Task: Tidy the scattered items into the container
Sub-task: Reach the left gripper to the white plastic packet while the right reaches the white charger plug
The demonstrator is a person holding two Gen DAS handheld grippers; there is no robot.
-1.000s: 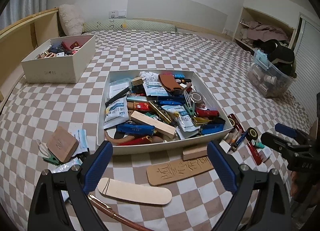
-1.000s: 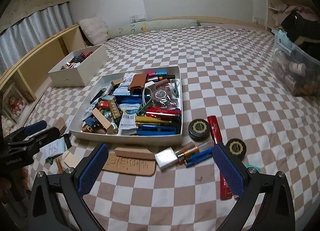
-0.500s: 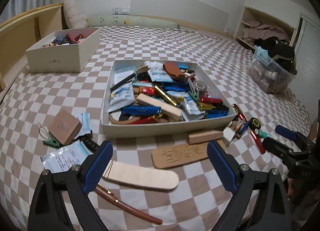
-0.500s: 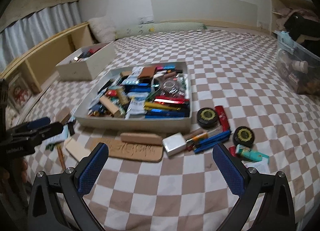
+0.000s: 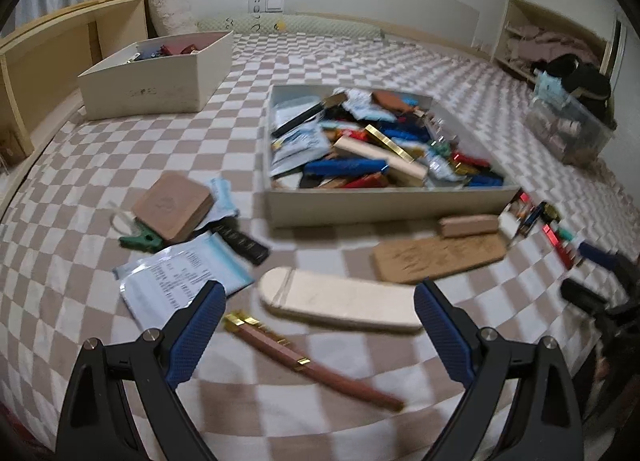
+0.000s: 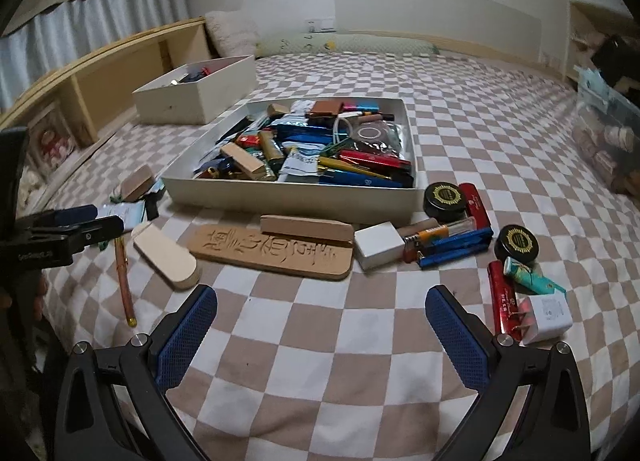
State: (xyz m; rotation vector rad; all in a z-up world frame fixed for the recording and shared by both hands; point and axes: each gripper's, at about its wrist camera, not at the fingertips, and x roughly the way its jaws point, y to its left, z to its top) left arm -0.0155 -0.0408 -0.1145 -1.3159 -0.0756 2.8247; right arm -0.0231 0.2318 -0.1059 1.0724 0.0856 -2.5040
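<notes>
A: Left tool [image 5: 318,325] w/ jaws wide apart, nothing between; it hangs over the pale wooden slat [image 5: 340,303] and brown pen [image 5: 312,365]. Right tool [image 6: 320,333] also spread wide, empty, above bare checked bed [image 6: 304,341].

B: Container?

A: Shallow white tray [image 6: 292,197], mid-bed, already crammed w/ pens, packets, blocks. Taller white box [image 6: 196,95] sits well behind it to the left.

B: Loose stuff?

A: Carved wooden plaque [image 6: 272,251] just in front of tray, wooden block [image 6: 306,227] lying on its far edge. Printed packet [image 5: 182,287] left of slat. Right of the plaque: white box [image 6: 378,245], blue clip [image 6: 456,247], two black round tins [image 6: 444,197], red tube [image 6: 504,301], white charger [image 6: 548,317].
</notes>
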